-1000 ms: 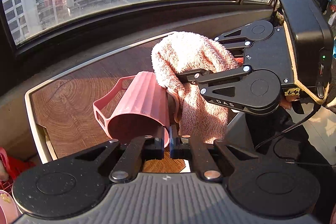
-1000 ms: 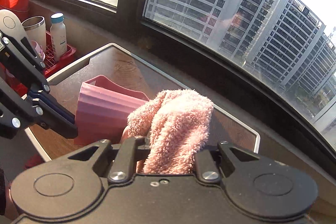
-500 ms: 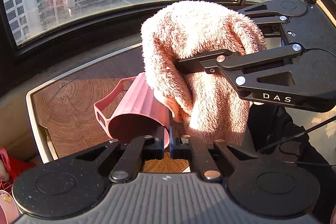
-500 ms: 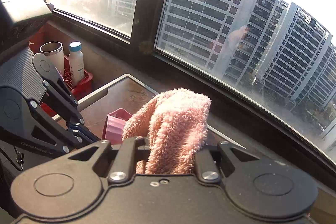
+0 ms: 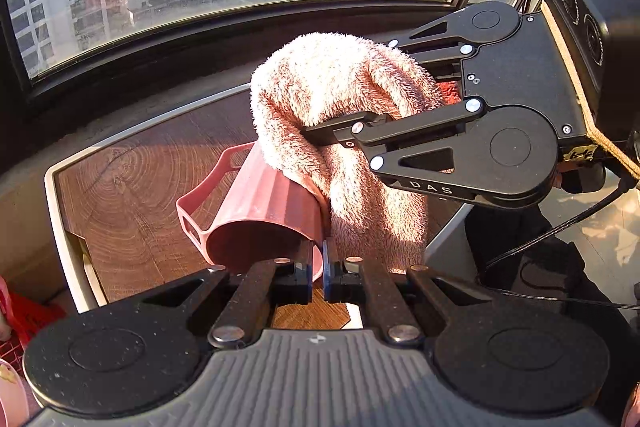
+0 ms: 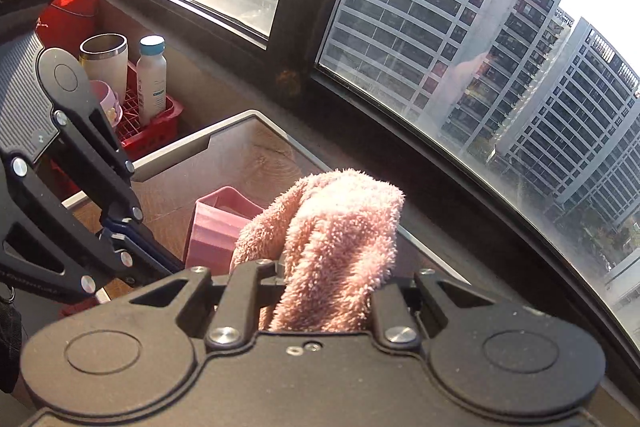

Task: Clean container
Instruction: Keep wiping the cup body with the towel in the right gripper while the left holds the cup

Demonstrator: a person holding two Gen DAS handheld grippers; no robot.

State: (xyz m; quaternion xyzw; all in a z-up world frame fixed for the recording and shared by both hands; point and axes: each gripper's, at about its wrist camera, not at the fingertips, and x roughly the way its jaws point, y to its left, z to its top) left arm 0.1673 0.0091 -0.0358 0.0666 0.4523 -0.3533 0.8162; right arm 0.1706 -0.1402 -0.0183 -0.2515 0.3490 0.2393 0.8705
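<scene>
A ribbed pink container (image 5: 272, 203) with a side handle is tilted with its mouth toward the left wrist camera. My left gripper (image 5: 318, 267) is shut on its rim. A fluffy pink towel (image 5: 340, 99) drapes over the container's upper right side and hangs down beside it. My right gripper (image 5: 352, 89) comes in from the right, shut on the towel. In the right wrist view the towel (image 6: 336, 223) fills the jaws of the right gripper (image 6: 324, 279) and hides its fingertips. The container (image 6: 216, 227) shows just left of it, with the left gripper (image 6: 168, 263) clamped on it.
Below lies a wooden table (image 5: 120, 195) with a pale raised rim, set against a curved window sill. A red basket (image 6: 152, 131) at the far left holds a steel tumbler (image 6: 105, 61), a white bottle (image 6: 152, 79) and a pink cup (image 6: 105, 99).
The right gripper lifted the towel up from beside the container, then brought it back down onto the container's upper side. The left gripper kept hold of the rim, barely moving.
</scene>
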